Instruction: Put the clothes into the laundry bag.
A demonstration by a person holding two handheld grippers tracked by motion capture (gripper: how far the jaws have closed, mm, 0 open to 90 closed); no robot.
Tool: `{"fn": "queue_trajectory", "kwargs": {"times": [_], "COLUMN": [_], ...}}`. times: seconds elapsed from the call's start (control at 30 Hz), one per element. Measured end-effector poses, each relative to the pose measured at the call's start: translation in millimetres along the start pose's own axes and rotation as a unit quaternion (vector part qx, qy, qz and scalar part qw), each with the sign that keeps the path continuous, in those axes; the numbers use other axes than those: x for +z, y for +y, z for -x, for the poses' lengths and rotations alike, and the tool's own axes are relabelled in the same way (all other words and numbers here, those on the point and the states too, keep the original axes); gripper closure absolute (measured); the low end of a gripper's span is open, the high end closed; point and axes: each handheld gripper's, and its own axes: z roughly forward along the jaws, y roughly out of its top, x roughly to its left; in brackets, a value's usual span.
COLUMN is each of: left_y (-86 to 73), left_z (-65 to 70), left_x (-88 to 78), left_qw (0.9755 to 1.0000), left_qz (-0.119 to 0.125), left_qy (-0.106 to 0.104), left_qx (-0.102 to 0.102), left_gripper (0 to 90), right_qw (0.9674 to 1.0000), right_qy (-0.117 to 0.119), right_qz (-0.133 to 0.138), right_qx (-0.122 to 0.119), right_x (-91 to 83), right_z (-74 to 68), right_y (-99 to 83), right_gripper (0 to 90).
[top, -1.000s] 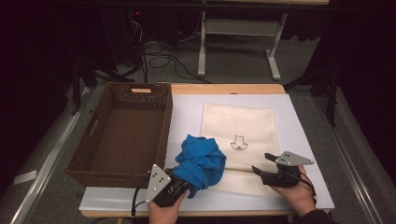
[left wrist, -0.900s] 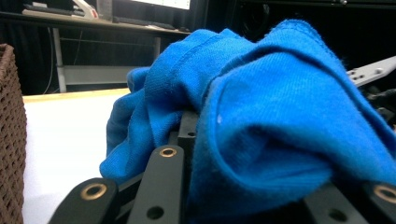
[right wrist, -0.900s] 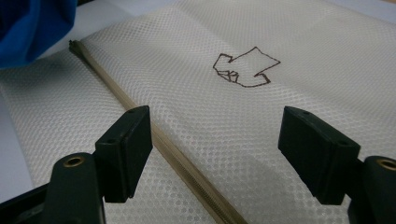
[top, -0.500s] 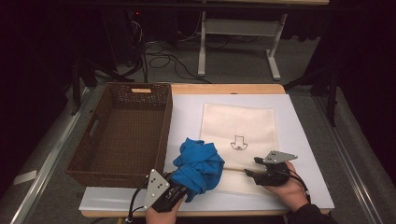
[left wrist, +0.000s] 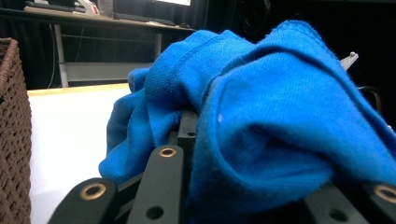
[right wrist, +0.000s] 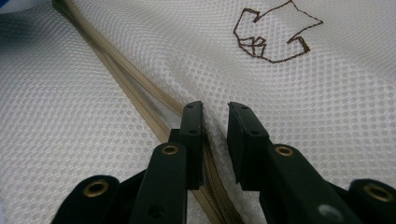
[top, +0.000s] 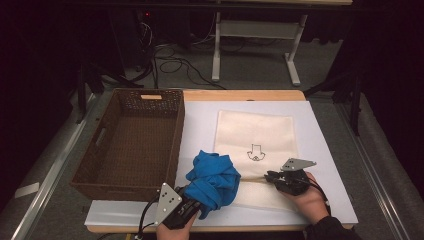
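Observation:
A crumpled blue garment (top: 212,182) lies at the near middle of the white board, and my left gripper (top: 199,201) is shut on it. In the left gripper view the garment (left wrist: 261,116) drapes over the jaws. A cream mesh bag (top: 255,135) with a brown arrow mark (top: 254,152) lies flat to the right. My right gripper (top: 269,175) sits low on the bag beside its tan zipper (right wrist: 135,84). Its jaws have just been closing. In the right gripper view the gripper (right wrist: 215,135) pinches a ridge of the mesh bag (right wrist: 303,93) between the pads.
A brown wicker basket (top: 177,130) stands on the left with nothing in it, its right wall close to the blue garment. The white board (top: 200,120) covers the wooden table. Beyond the far edge are a dark floor, cables and a desk frame (top: 295,75).
My right gripper has moved left and down onto the mesh bag and its jaws have closed on the mesh. My left gripper still grips the blue garment in place.

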Motion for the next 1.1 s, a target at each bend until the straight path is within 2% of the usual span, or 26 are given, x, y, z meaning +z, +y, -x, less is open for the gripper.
{"fn": "queue_trajectory", "kwargs": {"times": [0.13,0.23,0.3,0.43,0.57,0.8,1.03,1.1], "left_y": [-0.1,0.4,0.4,0.3,1.3,5.6,10.4,10.3], "left_z": [-0.6,-0.3,-0.1,-0.2,-1.4,-4.0,-0.6,2.2], "left_x": [-0.2,-0.6,-0.5,-0.7,-2.2,-7.1,-6.9,-4.9], "left_qw": [1.0,1.0,1.0,1.0,1.0,0.9998,0.9997,0.9997], "left_qz": [0.002,0.003,0.002,0.001,0.004,0.017,0.025,0.023], "left_qy": [0.001,0.001,0.001,0.001,0.005,0.01,-0.003,-0.007], "left_qx": [-0.002,-0.001,-0.001,-0.001,-0.004,-0.009,-0.007,0.004], "left_gripper": [73.4,73.4,73.4,73.4,73.4,73.4,73.4,73.4], "right_qw": [1.0,0.9999,0.9998,0.9998,0.9998,0.9997,0.9991,0.999], "right_qy": [-0.002,0.003,-0.002,-0.005,-0.009,0.01,0.015,0.013], "right_qz": [0.0,-0.007,-0.004,-0.004,-0.006,0.02,0.039,0.042], "right_qx": [0.0,-0.011,-0.019,-0.021,-0.017,0.005,-0.008,-0.009], "right_x": [-4.7,-4.6,-2.6,1.3,1.4,-1.3,-2.5,-3.4], "right_z": [1.4,0.9,-1.8,-4.6,-5.3,-8.5,-25.0,-25.4], "right_y": [-3.5,-6.9,-7.0,-3.7,-2.7,3.1,12.8,13.4], "right_gripper": [72.8,70.6,70.6,76.5,87.3,88.2,88.2,88.1]}}
